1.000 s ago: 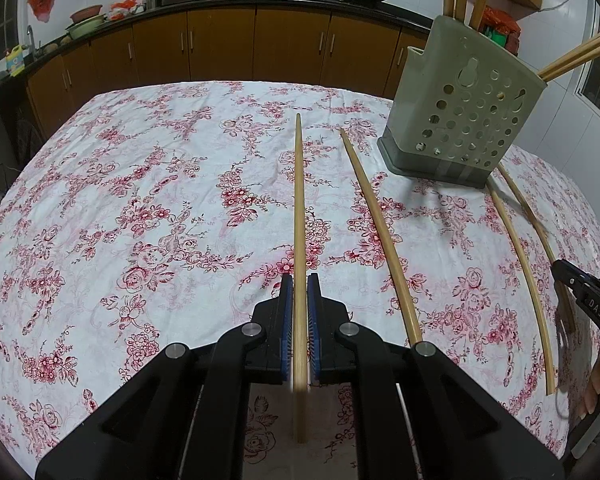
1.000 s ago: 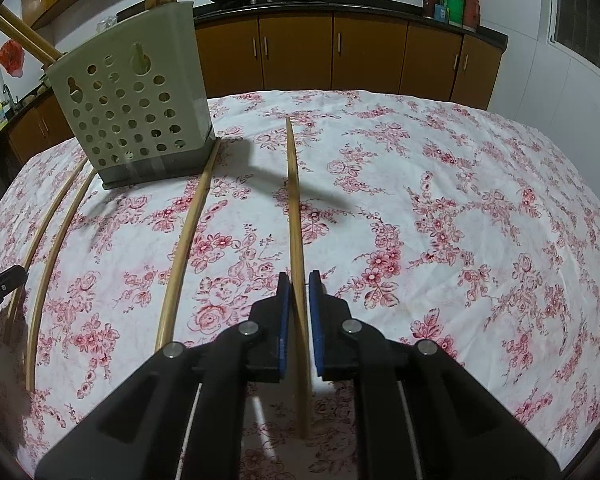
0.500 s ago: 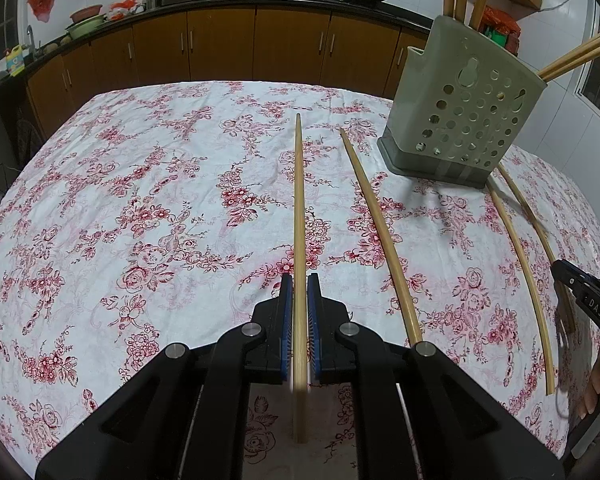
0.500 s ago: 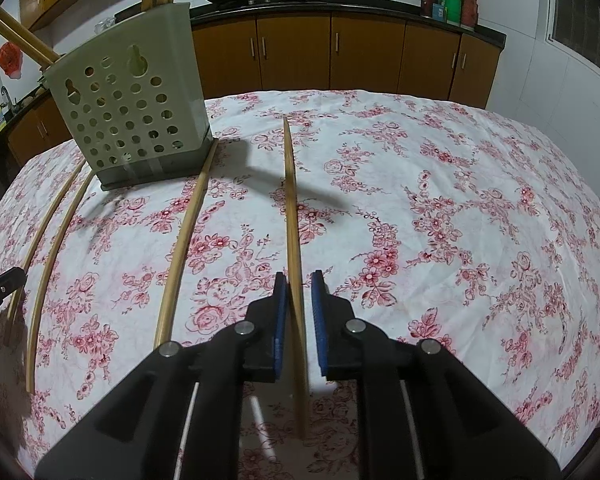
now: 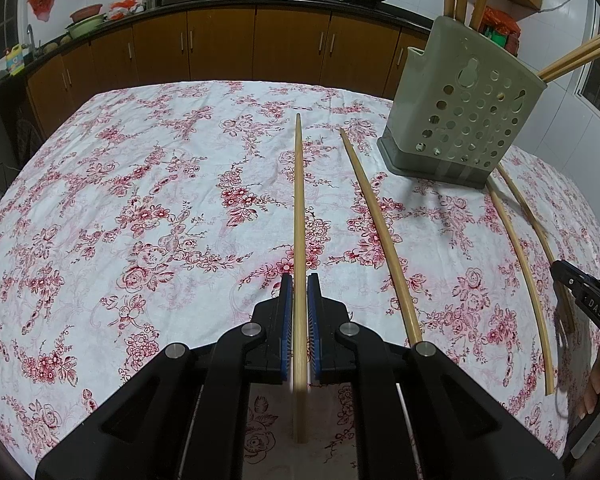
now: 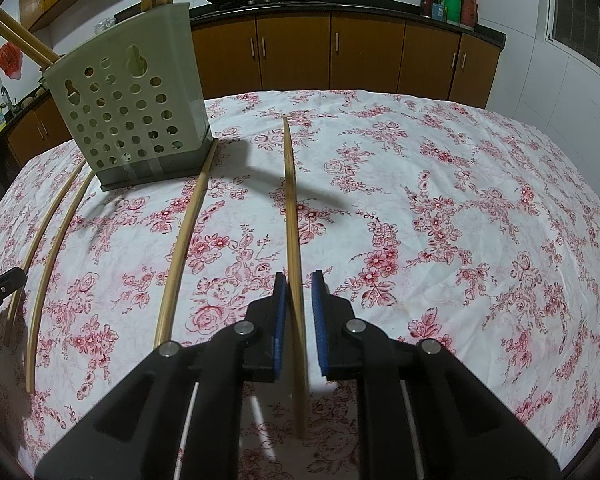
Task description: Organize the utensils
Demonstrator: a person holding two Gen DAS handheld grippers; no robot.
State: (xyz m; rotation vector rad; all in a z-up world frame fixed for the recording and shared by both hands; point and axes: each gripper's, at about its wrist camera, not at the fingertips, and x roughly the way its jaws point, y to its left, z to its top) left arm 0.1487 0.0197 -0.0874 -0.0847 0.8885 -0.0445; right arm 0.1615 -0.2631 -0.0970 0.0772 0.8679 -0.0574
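Left gripper (image 5: 299, 296) clamped on a chopstick (image 5: 299, 216) running straight ahead over the floral tablecloth (image 5: 140, 208), right gripper (image 6: 299, 296) jaws slightly apart around another chopstick (image 6: 291, 216), perforated utensil holder (image 6: 128, 108) standing beyond

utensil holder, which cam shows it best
The right wrist view: the utensil holder sits nearer, with its holed front, base and the chopsticks inside all visible. The left wrist view shows the same holder farther off toward the right edge, equally unblocked.

left wrist: low, forward | right wrist: same | shared: utensil holder (image 5: 462, 120) (image 6: 130, 100)
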